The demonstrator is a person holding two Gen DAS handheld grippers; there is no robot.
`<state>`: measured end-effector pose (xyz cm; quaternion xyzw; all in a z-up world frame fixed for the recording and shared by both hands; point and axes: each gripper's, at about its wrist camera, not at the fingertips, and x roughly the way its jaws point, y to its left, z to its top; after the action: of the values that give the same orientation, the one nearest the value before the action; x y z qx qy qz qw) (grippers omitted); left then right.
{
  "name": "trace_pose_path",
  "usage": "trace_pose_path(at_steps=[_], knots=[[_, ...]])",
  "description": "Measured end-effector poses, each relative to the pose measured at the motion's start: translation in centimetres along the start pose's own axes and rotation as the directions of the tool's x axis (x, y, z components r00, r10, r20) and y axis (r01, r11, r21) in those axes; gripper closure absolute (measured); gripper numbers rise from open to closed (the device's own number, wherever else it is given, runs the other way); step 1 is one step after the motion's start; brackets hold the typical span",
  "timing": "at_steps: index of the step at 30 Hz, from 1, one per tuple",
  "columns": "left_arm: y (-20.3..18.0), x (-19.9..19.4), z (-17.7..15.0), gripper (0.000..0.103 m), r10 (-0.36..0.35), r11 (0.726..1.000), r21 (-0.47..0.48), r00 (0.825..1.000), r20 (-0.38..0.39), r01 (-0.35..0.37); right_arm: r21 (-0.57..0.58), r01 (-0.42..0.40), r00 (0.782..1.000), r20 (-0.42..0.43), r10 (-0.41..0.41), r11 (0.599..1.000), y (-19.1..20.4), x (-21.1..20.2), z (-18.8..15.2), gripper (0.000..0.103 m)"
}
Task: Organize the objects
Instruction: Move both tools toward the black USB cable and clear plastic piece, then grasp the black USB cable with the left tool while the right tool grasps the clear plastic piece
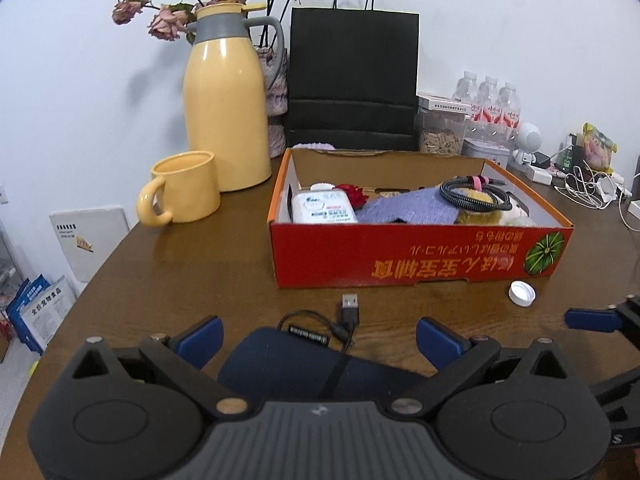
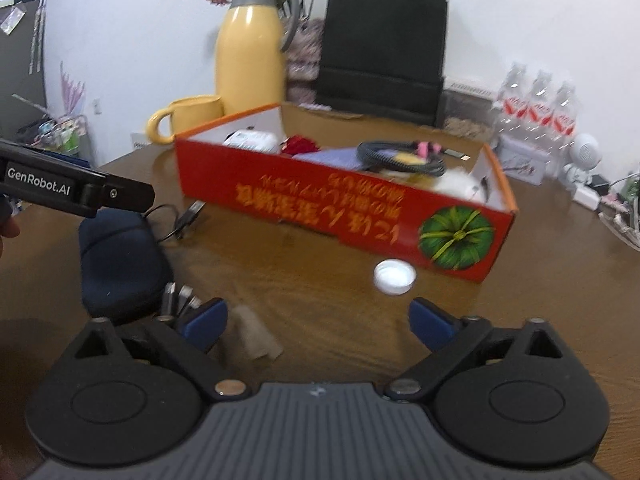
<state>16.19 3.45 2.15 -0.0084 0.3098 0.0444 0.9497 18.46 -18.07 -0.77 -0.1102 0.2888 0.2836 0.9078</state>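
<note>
A dark blue pouch (image 1: 300,368) with a black USB cable (image 1: 350,304) lies on the brown table just in front of a red cardboard box (image 1: 400,256). My left gripper (image 1: 319,338) is open, one blue finger either side of the pouch and clear of it. In the right wrist view the pouch (image 2: 116,264) lies at the left under the left gripper's black arm (image 2: 80,192). My right gripper (image 2: 319,323) is open over bare table. A white bottle cap (image 2: 394,276) lies just beyond it by the box (image 2: 320,204). The box holds a wipes pack (image 1: 322,208), purple cloth (image 1: 408,208) and coiled cable (image 1: 472,196).
A yellow jug (image 1: 226,100), yellow mug (image 1: 184,188) and black paper bag (image 1: 354,80) stand behind the box. Water bottles (image 1: 492,104), a white toy robot (image 1: 528,140) and loose chargers (image 1: 588,188) crowd the back right. Metal pieces (image 2: 180,300) and a brown scrap (image 2: 256,336) lie near my right gripper.
</note>
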Motion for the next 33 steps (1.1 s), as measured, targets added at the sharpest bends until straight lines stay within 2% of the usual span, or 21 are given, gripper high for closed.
trace_pose_path(at_steps=[1,3,4,5,7,8,9,15,27,30,33], knots=[[0.0,-0.1,-0.2,0.000,-0.001,1.000,-0.002,1.000,-0.001,0.001,0.001,-0.010,1.000,-0.011,0.010,1.000,0.1,0.2,0.0,0.017],[0.1,-0.2,-0.4,0.000,-0.002,1.000,-0.005,1.000,-0.004,0.002,0.003,-0.035,0.999,-0.034,0.035,0.999,0.2,0.6,-0.1,0.033],[0.1,-0.2,-0.5,0.000,-0.003,1.000,-0.006,1.000,-0.007,0.003,0.001,-0.044,0.998,-0.044,0.044,0.999,0.3,0.9,-0.2,0.037],[0.1,-0.2,-0.6,0.000,-0.003,1.000,-0.006,1.000,-0.009,0.003,-0.002,-0.053,0.997,-0.055,0.053,0.999,0.4,1.1,-0.3,0.048],[0.0,-0.3,-0.7,0.000,-0.002,1.000,-0.007,1.000,-0.011,0.002,-0.004,-0.081,0.996,-0.040,0.081,0.997,0.6,1.1,-0.5,0.062],[-0.1,-0.3,-0.7,0.000,-0.001,1.000,-0.008,1.000,-0.013,0.001,-0.010,-0.087,0.996,-0.037,0.087,0.996,0.7,1.1,-0.5,0.080],[-0.1,-0.3,-0.8,0.000,-0.001,1.000,-0.008,1.000,-0.014,0.001,-0.010,-0.095,0.995,-0.035,0.094,0.995,0.8,1.0,-0.5,0.094],[0.0,-0.6,-1.0,0.000,-0.010,1.000,-0.015,1.000,-0.015,0.010,0.010,-0.099,0.995,-0.014,0.099,0.995,0.3,0.6,-0.6,0.096],[-0.4,-0.5,-1.5,0.001,-0.013,1.000,0.014,1.000,-0.027,0.013,0.102,-0.049,0.993,0.108,0.038,0.994,-2.0,-1.7,-0.5,0.096],[-0.7,0.1,-0.8,0.005,-0.009,1.000,0.028,1.000,-0.013,0.010,0.122,-0.034,0.991,0.130,0.018,0.992,-2.7,-2.0,-0.3,0.096],[-1.4,1.6,0.3,0.014,-0.006,0.998,0.059,1.000,-0.020,0.007,0.141,-0.027,0.990,0.140,0.007,0.990,-3.2,-2.0,-0.3,0.096]])
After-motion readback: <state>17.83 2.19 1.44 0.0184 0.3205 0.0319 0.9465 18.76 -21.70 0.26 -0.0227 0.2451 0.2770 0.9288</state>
